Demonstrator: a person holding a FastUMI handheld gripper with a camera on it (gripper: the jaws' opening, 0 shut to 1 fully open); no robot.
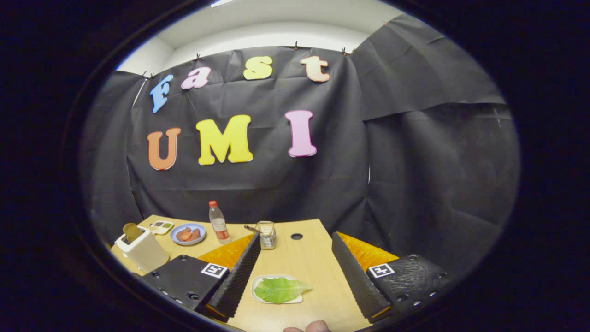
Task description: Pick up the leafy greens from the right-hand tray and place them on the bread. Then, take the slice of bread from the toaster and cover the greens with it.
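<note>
Your gripper [295, 272] is spread wide, its two fingers apart and pinching nothing, held above the wooden table [318, 258]. Between the fingers, nearer the left one, sits a small white tray [258, 295] holding a single leaf of leafy greens [281, 289], which lies flat and reaches to the tray's right rim. Beyond the left finger stands a white toaster [143, 249] with a slice of bread [132, 232] standing up out of its slot. Past the toaster, a blue plate [187, 234] carries reddish food, and a small white dish [161, 227] lies just beside it; what it holds is too small to tell. A plastic bottle [219, 223] with a red cap stands ahead of the fingers, and a clear jar [266, 234] stands just off the left fingertip.
</note>
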